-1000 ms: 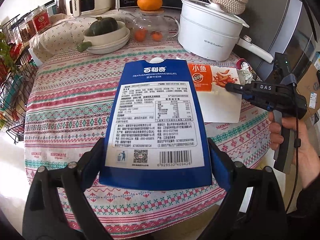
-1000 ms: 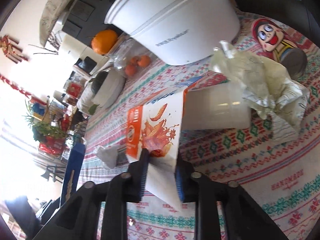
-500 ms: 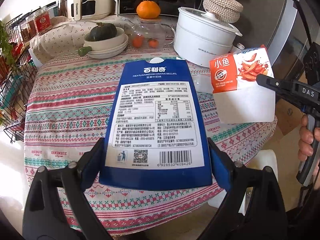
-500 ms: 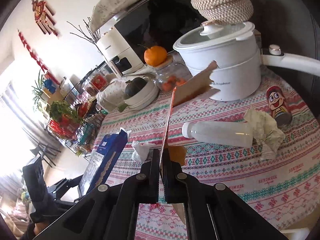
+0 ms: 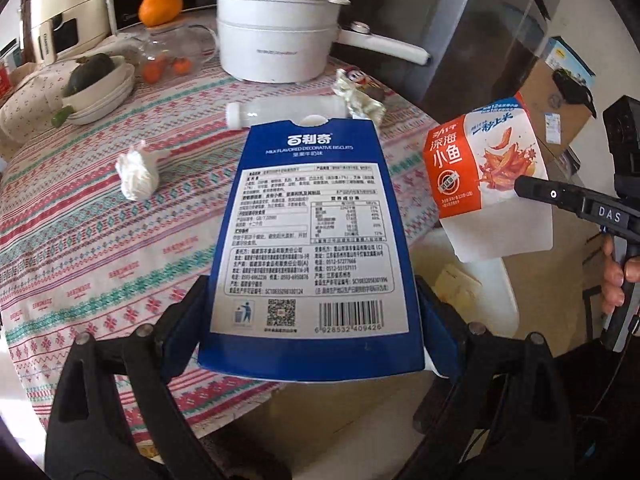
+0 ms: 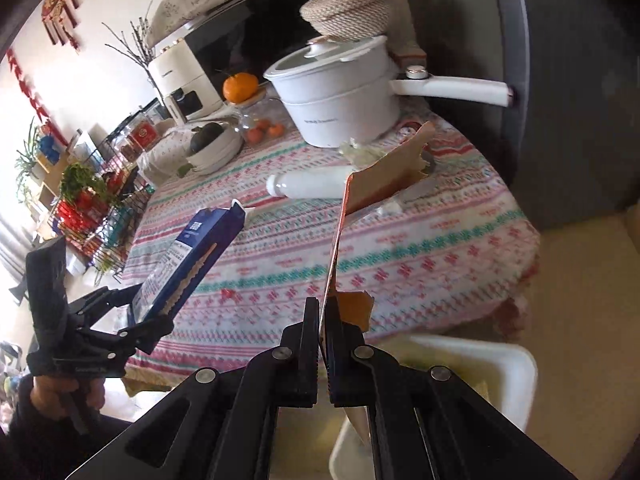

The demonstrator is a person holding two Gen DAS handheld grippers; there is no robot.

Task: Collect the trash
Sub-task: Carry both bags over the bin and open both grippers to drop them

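Note:
My left gripper (image 5: pixel 310 320) is shut on a blue biscuit box (image 5: pixel 312 240), held upright above the table's front edge; the box also shows in the right wrist view (image 6: pixel 192 256). My right gripper (image 6: pixel 323 320) is shut on an orange-and-white fish snack box (image 5: pixel 488 176), seen edge-on in the right wrist view (image 6: pixel 340 232), held in the air beyond the table's right edge above a white bin (image 6: pixel 480 364). A crumpled white tissue (image 5: pixel 136 174), a white bottle (image 5: pixel 286 110) lying on its side and a crumpled wrapper (image 5: pixel 362 100) remain on the table.
The round table has a patterned cloth (image 5: pixel 80 232). A white pot with a long handle (image 5: pixel 280 40), a glass jar topped by an orange (image 5: pixel 160 8), stacked bowls (image 5: pixel 100 88) and a small figurine can (image 5: pixel 360 80) stand at the back. A wire rack (image 6: pixel 96 208) stands left.
Both grippers have pulled back and to the right from the table. The fish snack box has been carried off the table to above the white bin. The tissue and bottle have come into the left view.

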